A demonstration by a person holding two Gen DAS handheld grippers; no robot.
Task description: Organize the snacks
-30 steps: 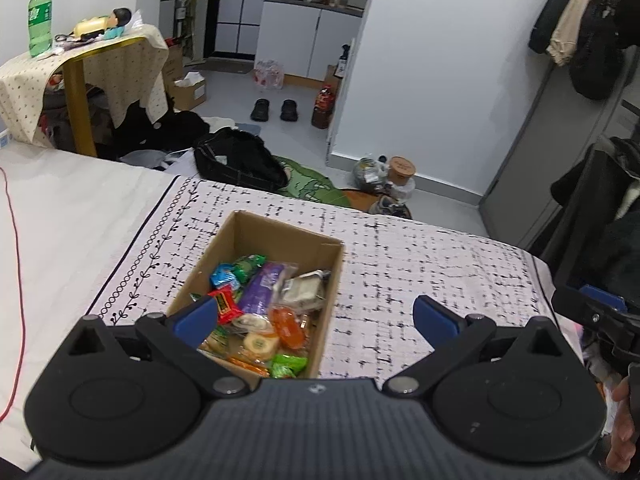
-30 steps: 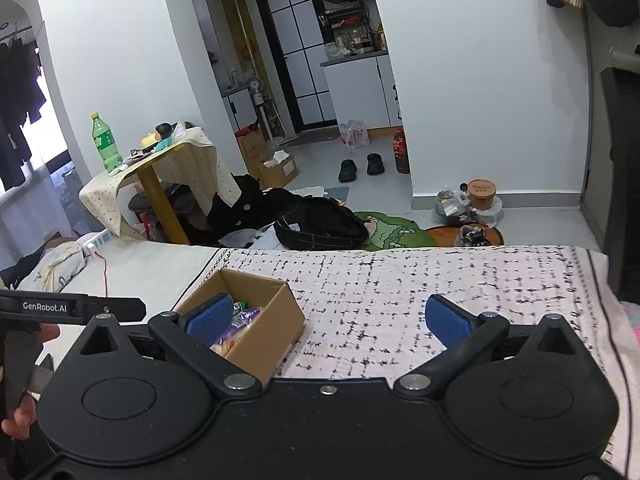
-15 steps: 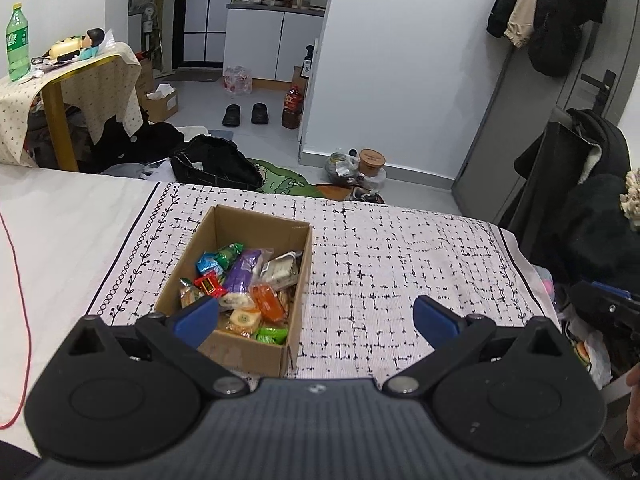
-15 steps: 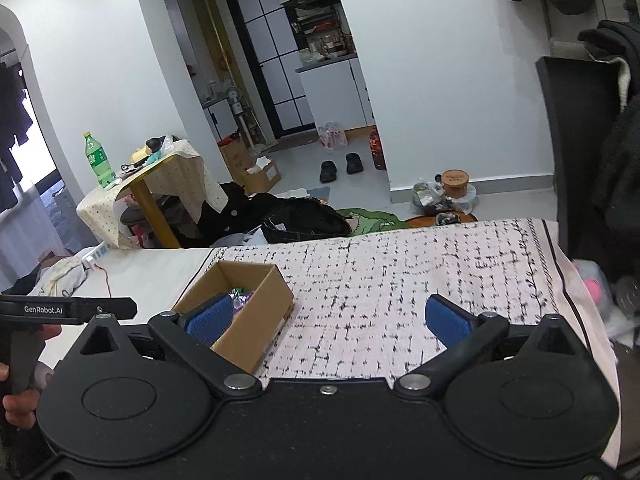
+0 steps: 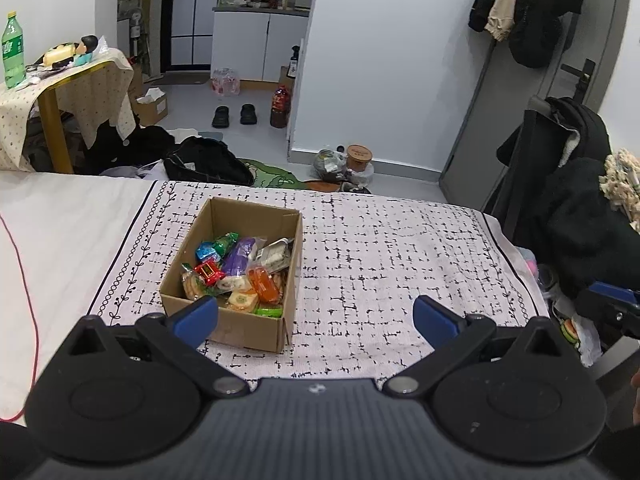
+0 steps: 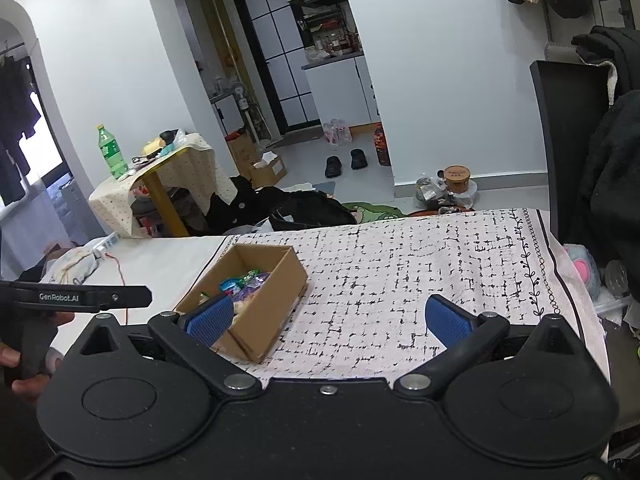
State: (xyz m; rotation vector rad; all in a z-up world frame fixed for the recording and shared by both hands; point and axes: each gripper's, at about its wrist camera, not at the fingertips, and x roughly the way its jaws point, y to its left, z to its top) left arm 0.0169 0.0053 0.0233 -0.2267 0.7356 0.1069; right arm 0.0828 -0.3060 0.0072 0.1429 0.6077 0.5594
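1. White walls and a grey floor lie beyond a tabletop [image 5: 380,248] covered by a pale cloth printed with black dashes; to its left the surface is plain white, with a red cord [image 5: 24,280] running across it.
2. On a small draped side table at far left stands one green bottle [image 5: 12,50].
3. One open cardboard box [image 5: 256,326] sits on the patterned cloth, left of centre in the left wrist view.
4. Inside the box are mixed wrapped snacks [image 5: 236,272]: one blue packet, one green, one purple, one red, one orange, one silvery, plus several pale biscuit packs whose number I cannot tell.
5. Left gripper [image 5: 316,316] hovers just short of the box, its blue fingers [image 5: 434,316] spread wide, holding nothing.
6. Two dark shoes [image 5: 236,114] and one red-capped bottle [image 5: 280,106] stand on the floor behind.
7. Right gripper [image 6: 328,318] hangs over the cloth with its fingers [image 6: 448,322] equally wide apart and empty; the box [image 6: 260,312] lies at its left finger.
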